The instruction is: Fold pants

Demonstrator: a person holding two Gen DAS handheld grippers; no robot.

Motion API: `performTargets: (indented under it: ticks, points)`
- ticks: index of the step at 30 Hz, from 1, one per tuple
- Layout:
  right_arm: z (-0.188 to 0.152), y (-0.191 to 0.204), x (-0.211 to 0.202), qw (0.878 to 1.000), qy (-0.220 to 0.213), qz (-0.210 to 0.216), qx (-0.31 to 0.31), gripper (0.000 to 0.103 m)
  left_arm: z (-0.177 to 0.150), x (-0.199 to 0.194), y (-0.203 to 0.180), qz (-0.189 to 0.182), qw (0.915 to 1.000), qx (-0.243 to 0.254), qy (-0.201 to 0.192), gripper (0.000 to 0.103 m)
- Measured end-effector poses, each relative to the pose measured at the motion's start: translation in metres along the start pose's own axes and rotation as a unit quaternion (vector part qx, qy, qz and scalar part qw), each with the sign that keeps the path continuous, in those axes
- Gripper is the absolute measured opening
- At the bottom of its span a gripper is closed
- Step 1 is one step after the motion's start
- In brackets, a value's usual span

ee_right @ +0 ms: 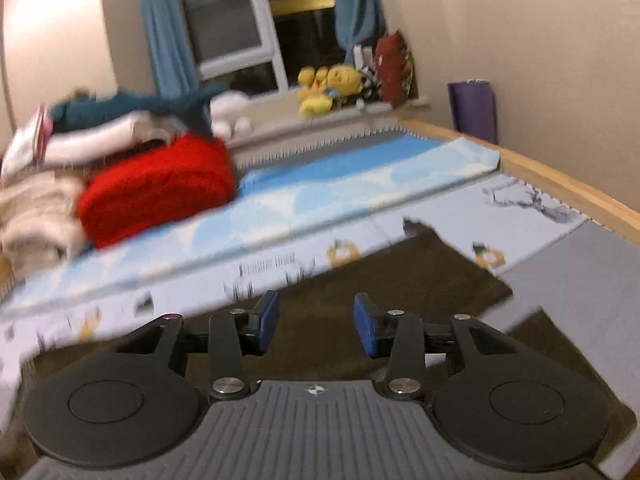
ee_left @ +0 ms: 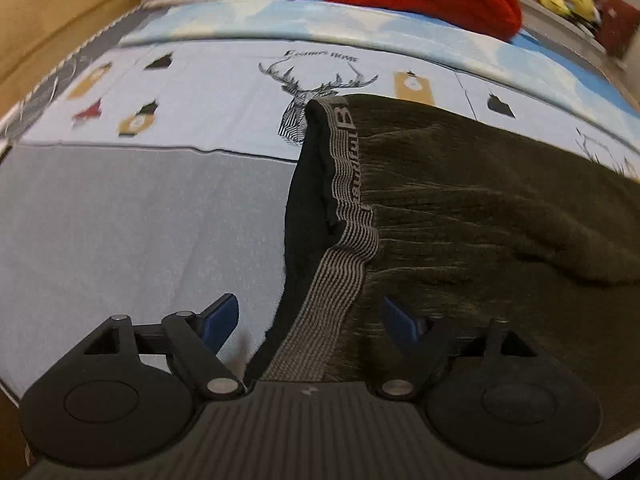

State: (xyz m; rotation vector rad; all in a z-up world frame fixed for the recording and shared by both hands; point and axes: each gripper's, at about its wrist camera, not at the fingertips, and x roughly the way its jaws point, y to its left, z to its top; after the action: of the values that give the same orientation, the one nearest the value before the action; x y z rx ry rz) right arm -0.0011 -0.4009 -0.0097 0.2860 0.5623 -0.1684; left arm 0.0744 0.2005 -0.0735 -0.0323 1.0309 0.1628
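Dark olive-brown pants [ee_left: 480, 200] lie flat on the bed, with a grey striped elastic waistband [ee_left: 348, 216] at their left end, black lining showing beside it. My left gripper [ee_left: 310, 314] is open, low over the waistband, which runs between its blue pads [ee_left: 222, 316] without being pinched. In the right wrist view the pants [ee_right: 400, 276] spread under and ahead of my right gripper [ee_right: 316, 320], which is open and empty above the cloth. The legs end at the right [ee_right: 472, 276], with a gap between two edges.
The bed has a pale blue printed sheet [ee_left: 224, 92] and a grey cover [ee_left: 132, 216]. A red folded blanket [ee_right: 160, 188] and white bedding [ee_right: 36, 216] lie at the far side. Plush toys [ee_right: 332, 84] sit on the windowsill. A wooden bed frame [ee_right: 560, 184] runs along the right.
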Motion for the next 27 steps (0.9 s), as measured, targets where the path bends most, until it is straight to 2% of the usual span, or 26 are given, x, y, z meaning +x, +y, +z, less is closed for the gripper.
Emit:
performTargets:
  ticks: [3, 8, 10, 11, 12, 13, 14, 15, 18, 25, 27]
  points:
    - [-0.001, 0.007, -0.007, 1.000, -0.010, 0.005, -0.008, 0.044, -0.004, 0.016, 0.004, 0.006, 0.9993, 0.008, 0.036, 0.084]
    - [-0.006, 0.017, 0.002, 0.998, 0.007, -0.007, -0.067, 0.044, -0.010, 0.037, 0.015, 0.004, 0.9963, 0.005, 0.086, 0.083]
    - [-0.011, 0.022, 0.001, 0.996, 0.008, -0.010, -0.083, 0.044, -0.015, 0.044, 0.017, -0.009, 0.9942, 0.009, 0.107, 0.074]
    - [-0.012, 0.023, 0.002, 0.996, 0.009, -0.010, -0.089, 0.044, -0.015, 0.044, 0.018, -0.025, 0.9940, 0.008, 0.106, 0.060]
    - [-0.012, 0.024, 0.002, 0.996, 0.011, -0.009, -0.092, 0.044, -0.015, 0.043, 0.017, -0.031, 0.9942, 0.010, 0.103, 0.055]
    - [-0.014, 0.024, 0.003, 0.996, 0.012, -0.009, -0.093, 0.044, -0.015, 0.042, 0.015, -0.029, 0.9945, 0.020, 0.099, 0.052]
    - [-0.014, 0.025, 0.003, 0.995, 0.012, -0.009, -0.094, 0.044, -0.016, 0.039, 0.012, -0.025, 0.9946, 0.038, 0.093, 0.045]
    - [-0.014, 0.026, 0.003, 0.995, 0.012, -0.010, -0.094, 0.044, -0.017, 0.036, 0.008, -0.017, 0.9947, 0.054, 0.086, 0.031]
    - [-0.014, 0.026, 0.004, 0.995, 0.013, -0.010, -0.094, 0.044, -0.020, 0.029, 0.010, -0.011, 0.9953, 0.064, 0.072, 0.019]
    - [-0.015, 0.036, 0.009, 0.995, 0.017, -0.009, -0.099, 0.044, -0.021, 0.022, 0.016, -0.020, 0.9953, 0.065, 0.069, 0.020]
    - [-0.015, 0.039, 0.010, 0.994, 0.020, -0.009, -0.105, 0.044, -0.018, 0.020, 0.017, -0.021, 0.9961, 0.055, 0.066, 0.026]
